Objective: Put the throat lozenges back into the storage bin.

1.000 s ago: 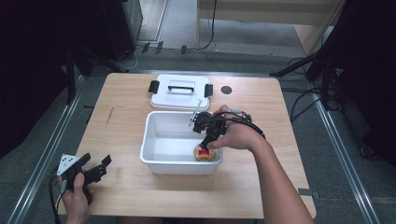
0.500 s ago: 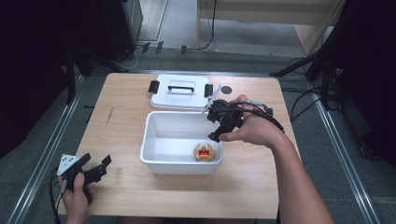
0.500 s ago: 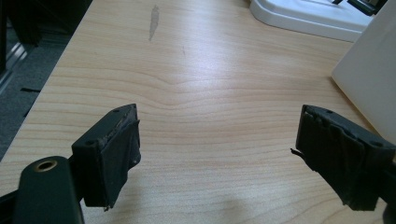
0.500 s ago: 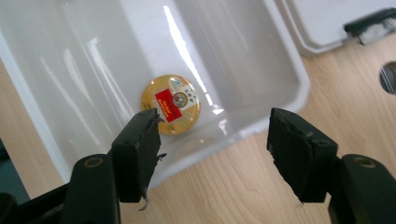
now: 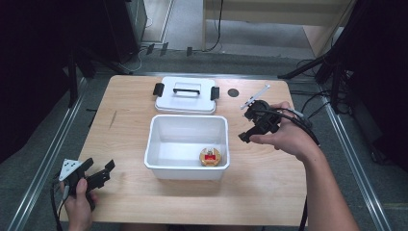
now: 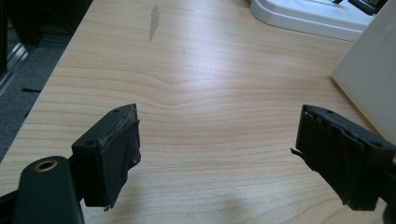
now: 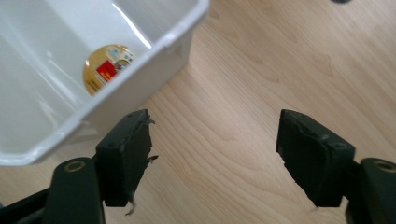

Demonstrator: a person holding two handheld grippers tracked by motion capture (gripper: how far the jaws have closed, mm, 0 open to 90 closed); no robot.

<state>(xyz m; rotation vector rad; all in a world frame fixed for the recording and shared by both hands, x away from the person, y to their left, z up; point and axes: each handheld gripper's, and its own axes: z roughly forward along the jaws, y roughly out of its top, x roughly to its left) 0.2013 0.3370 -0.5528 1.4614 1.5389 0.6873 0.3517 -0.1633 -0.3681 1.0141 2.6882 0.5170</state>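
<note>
A white plastic bin [image 5: 159, 144] stands mid-table. On its floor, near the front right corner, lies a round gold tin with a red label [image 5: 210, 157], which also appears past the bin's rim [image 7: 105, 67]. My right gripper [image 5: 246, 128] hovers over bare wood just right of the bin. Its jaws have just been opening and stand apart with nothing between them [image 7: 215, 140]. My left gripper [image 5: 103, 173] rests at the table's front left corner, jaws wide apart over bare wood [image 6: 217, 140], the bin's wall [image 6: 373, 79] off to its right.
The bin's white lid [image 5: 185, 95], with black clips and a handle, lies flat behind the bin. A small dark round spot [image 5: 233, 92] marks the table right of the lid. Bare wood stretches left of the bin. Metal rails run along both table sides.
The right gripper has lifted out of the bin and moved right, leaving the tin on the bin's floor; its jaws have parted. The left gripper has stayed put.
</note>
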